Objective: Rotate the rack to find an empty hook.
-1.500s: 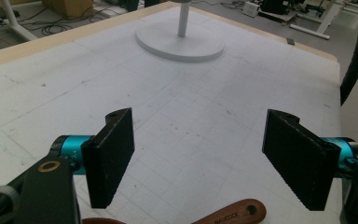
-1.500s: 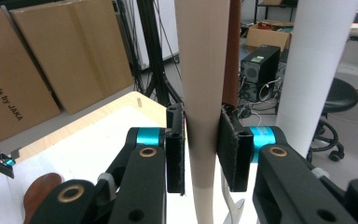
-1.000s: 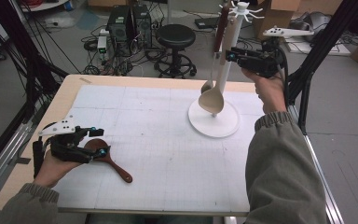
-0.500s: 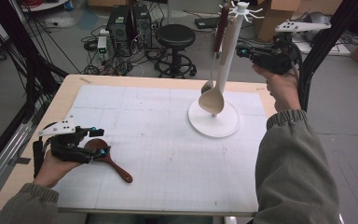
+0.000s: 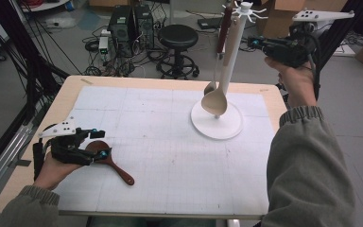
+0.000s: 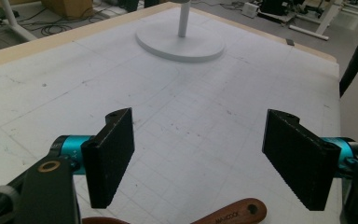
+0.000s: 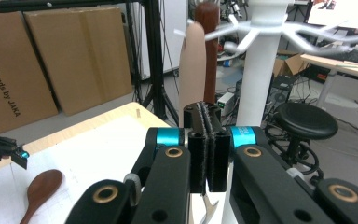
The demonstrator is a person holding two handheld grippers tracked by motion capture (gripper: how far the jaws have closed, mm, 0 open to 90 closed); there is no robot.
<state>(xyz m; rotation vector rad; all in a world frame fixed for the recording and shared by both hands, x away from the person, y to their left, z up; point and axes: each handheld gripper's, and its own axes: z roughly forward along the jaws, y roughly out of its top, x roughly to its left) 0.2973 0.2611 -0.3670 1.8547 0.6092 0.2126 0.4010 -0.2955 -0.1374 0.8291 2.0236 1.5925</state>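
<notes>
- Here, the dark brown wooden spoon lies flat on the tabletop, its bowl just under the left tool and its handle pointing toward the person.
- The left tool hovers right over that bowl with its black pads standing wide apart, nothing pressed between them; the spoon's handle end shows below them.
- The right tool is held high beside the tall white hook stand, its jaws pressed together on nothing, having just closed.
- A pale beige spoon and a dark-handled metal spoon hang from the stand's hooks above its round white base.
</notes>
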